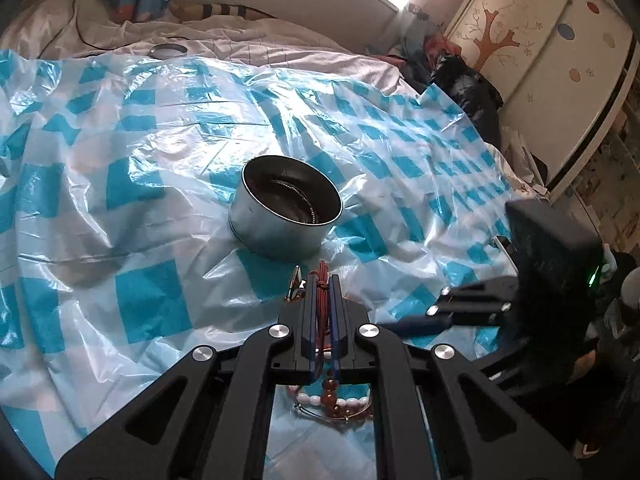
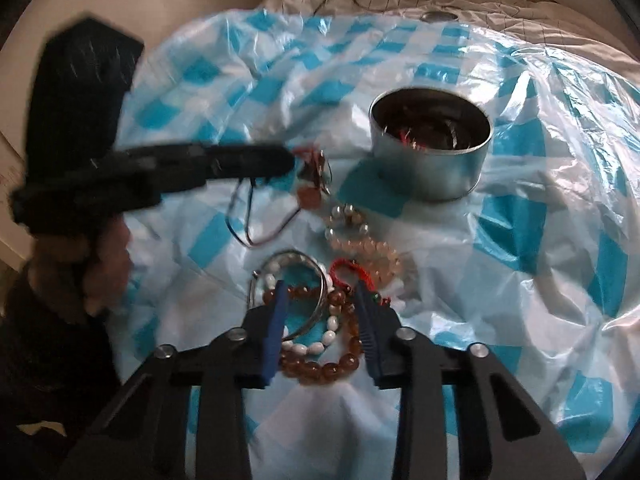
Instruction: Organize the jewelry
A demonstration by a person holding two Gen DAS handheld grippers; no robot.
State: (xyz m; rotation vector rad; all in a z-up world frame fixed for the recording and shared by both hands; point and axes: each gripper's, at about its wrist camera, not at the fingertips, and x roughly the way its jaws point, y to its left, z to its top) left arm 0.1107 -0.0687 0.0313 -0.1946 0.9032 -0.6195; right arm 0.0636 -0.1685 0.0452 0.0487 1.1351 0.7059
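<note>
A round metal tin (image 1: 290,216) stands on the blue-and-white checked plastic sheet (image 1: 140,184), with a chain and some jewelry inside; it also shows in the right wrist view (image 2: 430,148). My left gripper (image 1: 322,280) is shut on a red cord necklace (image 1: 321,292) just short of the tin; in the right wrist view (image 2: 290,160) the cord (image 2: 248,224) and its pendant hang from it. My right gripper (image 2: 320,294) is open over a pile of an amber bead bracelet (image 2: 320,368), a white bead bracelet (image 2: 308,346), a silver bangle (image 2: 312,320) and a red cord (image 2: 346,270).
A pale bead bracelet (image 2: 360,240) lies between the pile and the tin. The tin's lid (image 1: 168,51) lies far back on the bedsheet. A black bag (image 1: 466,84) and a cupboard (image 1: 552,52) stand to the right of the bed.
</note>
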